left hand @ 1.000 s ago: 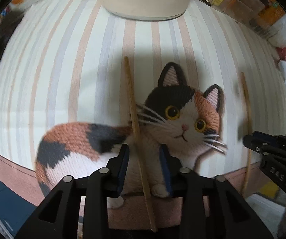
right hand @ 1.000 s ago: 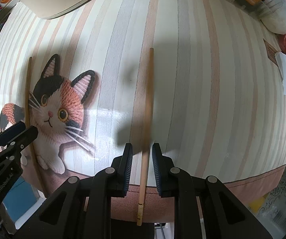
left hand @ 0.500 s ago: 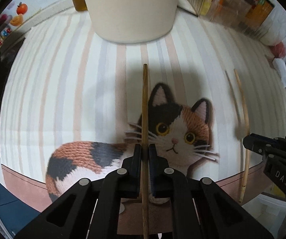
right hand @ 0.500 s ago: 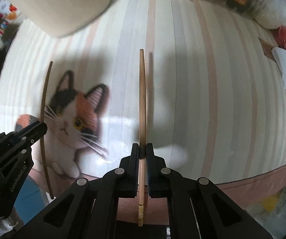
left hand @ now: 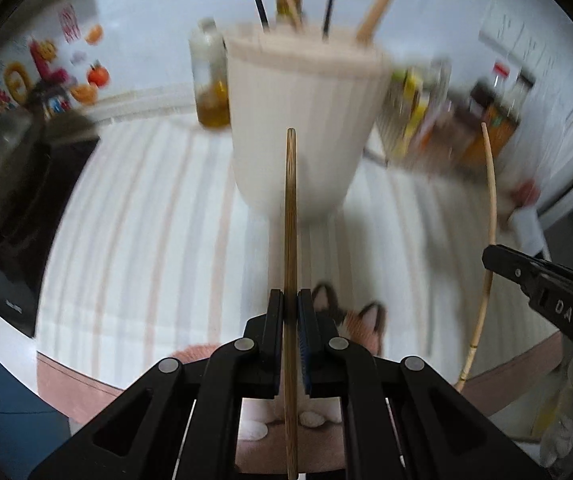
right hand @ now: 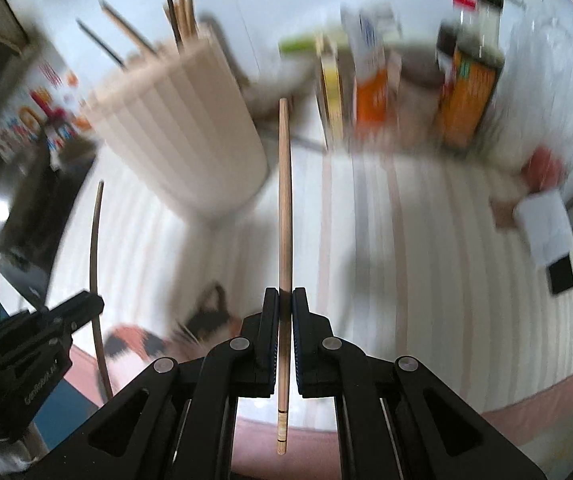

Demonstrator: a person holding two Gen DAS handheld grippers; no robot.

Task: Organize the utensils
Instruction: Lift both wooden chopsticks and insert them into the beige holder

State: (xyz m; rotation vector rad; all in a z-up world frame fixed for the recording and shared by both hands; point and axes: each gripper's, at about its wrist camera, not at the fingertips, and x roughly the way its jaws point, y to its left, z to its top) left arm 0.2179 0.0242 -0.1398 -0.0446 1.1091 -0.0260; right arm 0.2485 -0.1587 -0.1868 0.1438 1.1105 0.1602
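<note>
My left gripper (left hand: 291,300) is shut on a dark wooden chopstick (left hand: 291,208) and holds it raised, pointing at a cream ribbed utensil holder (left hand: 306,120) that has several chopsticks standing in it. My right gripper (right hand: 285,300) is shut on a lighter wooden chopstick (right hand: 284,200), also raised off the mat. The holder shows at upper left in the right wrist view (right hand: 178,128). Each gripper and its chopstick show in the other view, the right one (left hand: 546,280) and the left one (right hand: 46,328).
A striped placemat with a calico cat picture (left hand: 146,240) covers the table. A bottle of oil (left hand: 210,80) stands behind the holder. Packets and boxes (right hand: 406,92) line the back right. A black appliance (left hand: 14,200) is at the left.
Both grippers have lifted their chopsticks off the mat and tilted up toward the holder. The views are motion-blurred now.
</note>
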